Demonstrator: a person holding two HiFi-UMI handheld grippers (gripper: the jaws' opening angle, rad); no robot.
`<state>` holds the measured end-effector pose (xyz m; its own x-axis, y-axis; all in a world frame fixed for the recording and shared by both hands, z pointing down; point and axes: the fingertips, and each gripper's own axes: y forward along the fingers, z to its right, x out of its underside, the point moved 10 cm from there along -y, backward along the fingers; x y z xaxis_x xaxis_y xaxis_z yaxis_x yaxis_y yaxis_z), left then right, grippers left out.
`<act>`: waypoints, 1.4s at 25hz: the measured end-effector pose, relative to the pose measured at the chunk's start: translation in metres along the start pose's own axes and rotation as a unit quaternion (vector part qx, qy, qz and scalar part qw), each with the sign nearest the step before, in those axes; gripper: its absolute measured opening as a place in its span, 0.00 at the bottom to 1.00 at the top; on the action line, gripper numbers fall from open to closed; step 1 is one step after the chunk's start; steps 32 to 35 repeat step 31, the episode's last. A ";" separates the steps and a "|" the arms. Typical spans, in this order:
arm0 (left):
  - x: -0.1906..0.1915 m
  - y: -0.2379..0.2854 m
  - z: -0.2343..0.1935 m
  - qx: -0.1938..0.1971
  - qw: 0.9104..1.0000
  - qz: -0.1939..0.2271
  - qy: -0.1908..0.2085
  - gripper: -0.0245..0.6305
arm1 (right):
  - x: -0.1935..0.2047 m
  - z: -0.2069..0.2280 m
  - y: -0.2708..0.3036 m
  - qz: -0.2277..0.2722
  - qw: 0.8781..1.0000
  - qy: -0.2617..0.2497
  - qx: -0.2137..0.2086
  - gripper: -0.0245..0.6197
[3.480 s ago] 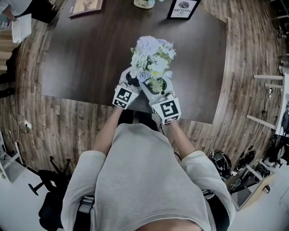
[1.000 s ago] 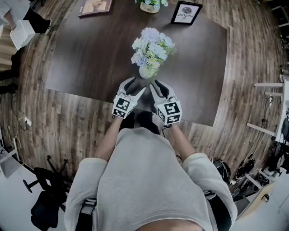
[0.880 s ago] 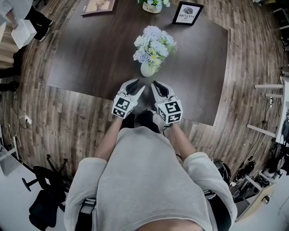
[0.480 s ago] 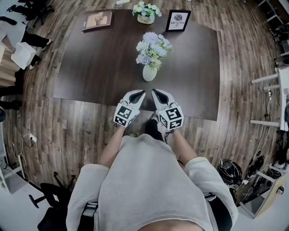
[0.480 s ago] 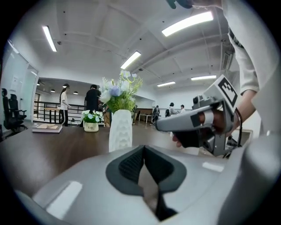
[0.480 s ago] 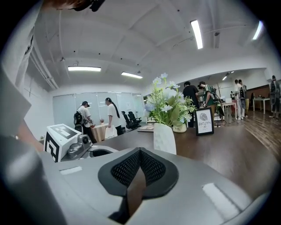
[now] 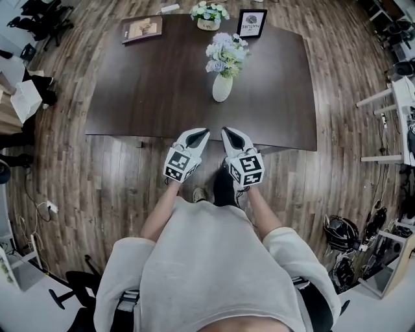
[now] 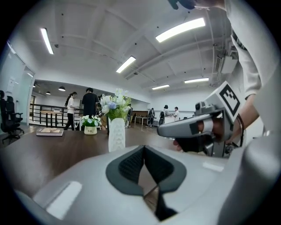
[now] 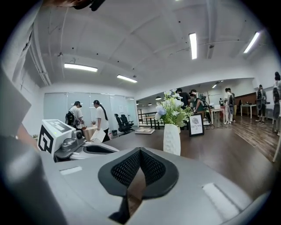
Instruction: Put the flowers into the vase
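Standing in the white vase point(image 7: 222, 87), the flowers point(image 7: 225, 52) are already in place: pale blue and white blooms with green leaves, upright above the neck. The vase stands on the dark table point(image 7: 142, 97), toward its far side, and nothing touches it.

A few seconds ago both grippers were right at the bouquet, one on each side. One second ago they were just in front of the vase with the jaws apart. Now they are drawn back to the near edge of the table, well apart from the vase.

The left gripper point(image 7: 206, 131) has its jaws closed together, with nothing between them; its own view shows the dark pads meeting at the tip. The right gripper point(image 7: 225, 130) is the same, jaws closed and empty. They are side by side, and both point toward the vase.

At the far edge of the table a small pot of flowers point(image 7: 209, 14) stands beside a framed sign point(image 7: 251, 23), with a flat book point(image 7: 141, 29) to the left. Wooden floor point(image 7: 117, 188) surrounds the table.
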<state>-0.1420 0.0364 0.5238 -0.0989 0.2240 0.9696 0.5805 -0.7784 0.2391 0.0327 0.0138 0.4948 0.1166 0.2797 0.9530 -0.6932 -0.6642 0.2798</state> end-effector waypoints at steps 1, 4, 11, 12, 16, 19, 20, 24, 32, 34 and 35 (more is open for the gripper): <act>0.000 -0.004 0.003 0.002 1.000 0.001 0.002 0.05 | 0.000 -0.003 -0.005 0.002 1.000 0.000 0.007 0.04; 0.000 -0.015 0.015 0.011 1.000 0.002 0.010 0.05 | 0.003 -0.012 -0.022 0.006 1.000 0.000 0.025 0.04; -0.002 -0.026 0.041 0.023 1.000 0.008 0.020 0.05 | 0.012 -0.024 -0.054 0.010 0.999 -0.002 0.043 0.04; -0.002 -0.027 0.044 0.024 0.999 0.009 0.020 0.05 | 0.013 -0.025 -0.058 0.011 0.999 -0.002 0.045 0.04; -0.003 -0.032 0.057 0.025 0.999 0.015 0.022 0.05 | 0.016 -0.028 -0.071 0.013 0.999 -0.005 0.046 0.04; -0.004 -0.035 0.063 0.024 0.999 0.015 0.024 0.05 | 0.018 -0.029 -0.077 0.015 0.999 -0.005 0.046 0.04; -0.006 -0.036 0.064 0.023 0.999 0.016 0.024 0.05 | 0.018 -0.029 -0.078 0.016 0.999 -0.005 0.045 0.04; -0.005 -0.039 0.069 0.022 0.999 0.017 0.027 0.05 | 0.018 -0.033 -0.084 0.018 0.999 -0.009 0.043 0.04; -0.007 -0.033 0.076 0.022 0.999 0.018 0.028 0.05 | 0.019 -0.027 -0.089 0.017 0.999 -0.012 0.042 0.04; -0.007 -0.033 0.076 0.022 0.999 0.018 0.028 0.05 | 0.019 -0.027 -0.089 0.017 0.999 -0.012 0.042 0.04; -0.007 -0.033 0.076 0.022 0.999 0.018 0.028 0.05 | 0.019 -0.027 -0.089 0.017 0.999 -0.012 0.042 0.04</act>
